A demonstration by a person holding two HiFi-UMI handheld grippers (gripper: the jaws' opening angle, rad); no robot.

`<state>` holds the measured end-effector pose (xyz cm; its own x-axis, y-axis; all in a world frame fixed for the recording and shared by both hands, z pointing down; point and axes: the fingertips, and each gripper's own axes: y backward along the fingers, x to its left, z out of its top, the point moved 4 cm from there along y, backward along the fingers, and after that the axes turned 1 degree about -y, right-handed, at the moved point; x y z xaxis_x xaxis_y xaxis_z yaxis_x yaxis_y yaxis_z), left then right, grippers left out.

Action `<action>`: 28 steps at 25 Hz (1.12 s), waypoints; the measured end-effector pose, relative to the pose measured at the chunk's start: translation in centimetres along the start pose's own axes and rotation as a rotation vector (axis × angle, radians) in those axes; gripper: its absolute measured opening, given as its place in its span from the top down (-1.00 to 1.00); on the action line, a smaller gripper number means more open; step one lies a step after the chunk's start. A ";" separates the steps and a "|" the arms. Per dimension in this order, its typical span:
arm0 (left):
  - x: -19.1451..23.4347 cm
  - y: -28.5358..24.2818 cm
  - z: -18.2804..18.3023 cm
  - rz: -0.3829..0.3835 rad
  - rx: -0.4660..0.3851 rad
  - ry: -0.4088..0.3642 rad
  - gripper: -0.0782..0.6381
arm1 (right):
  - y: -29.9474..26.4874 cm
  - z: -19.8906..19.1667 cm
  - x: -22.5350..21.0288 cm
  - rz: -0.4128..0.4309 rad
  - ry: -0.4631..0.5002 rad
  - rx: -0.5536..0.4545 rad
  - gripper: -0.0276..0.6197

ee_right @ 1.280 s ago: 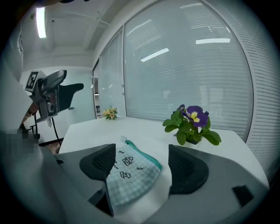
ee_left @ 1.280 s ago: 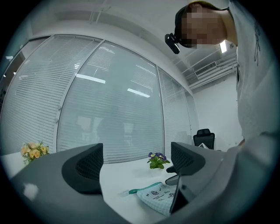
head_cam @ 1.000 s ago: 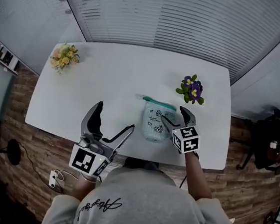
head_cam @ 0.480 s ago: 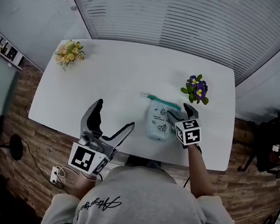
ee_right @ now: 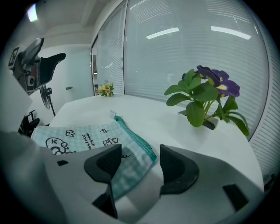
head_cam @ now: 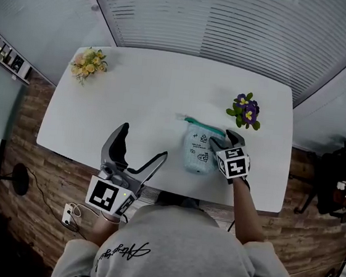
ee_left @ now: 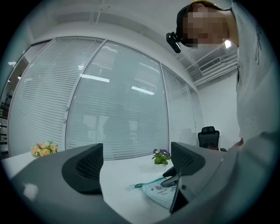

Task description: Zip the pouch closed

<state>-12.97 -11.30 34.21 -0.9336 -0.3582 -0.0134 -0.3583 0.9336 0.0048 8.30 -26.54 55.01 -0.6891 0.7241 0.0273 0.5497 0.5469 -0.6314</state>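
**Right tool closing in**

Head view: the mint checked fabric pouch lies centre-right on the white bench. The left tool hangs spread and empty, lower left.

Right gripper view: the right tool, its jaws just narrowing, straddles the pouch's teal zipper end, not yet pinching. Contents unseen.

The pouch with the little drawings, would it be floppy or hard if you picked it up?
Probably floppy: the pouch looks like thin checked cloth lying flat on the table, so a lifted corner would likely droop. It seems light, with no bulge showing. Its teal zipper edge may be a bit stiffer.
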 end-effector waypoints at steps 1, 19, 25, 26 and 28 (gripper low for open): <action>0.0 0.0 0.0 0.000 0.001 0.000 -0.52 | -0.1 0.0 0.1 -0.004 0.018 0.010 0.09; 0.3 1.1 0.4 0.012 0.010 -0.006 -0.52 | 0.4 -0.3 1.1 -0.061 0.082 0.013 0.70; 0.3 1.4 0.2 0.007 0.011 -0.004 -0.52 | 1.1 -0.2 1.5 -0.071 0.056 -0.035 0.72; 0.3 1.4 0.2 0.004 0.013 -0.004 -0.52 | 1.3 -0.2 1.6 -0.073 0.050 -0.044 0.72; 0.4 1.5 0.1 -0.001 0.016 -0.004 -0.52 | 1.7 0.1 1.8 -0.075 0.038 -0.067 0.73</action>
<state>-13.85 -10.06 34.11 -0.9333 -0.3588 -0.0172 -0.3586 0.9334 -0.0109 7.94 -24.39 53.93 -0.7115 0.6951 0.1027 0.5286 0.6259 -0.5735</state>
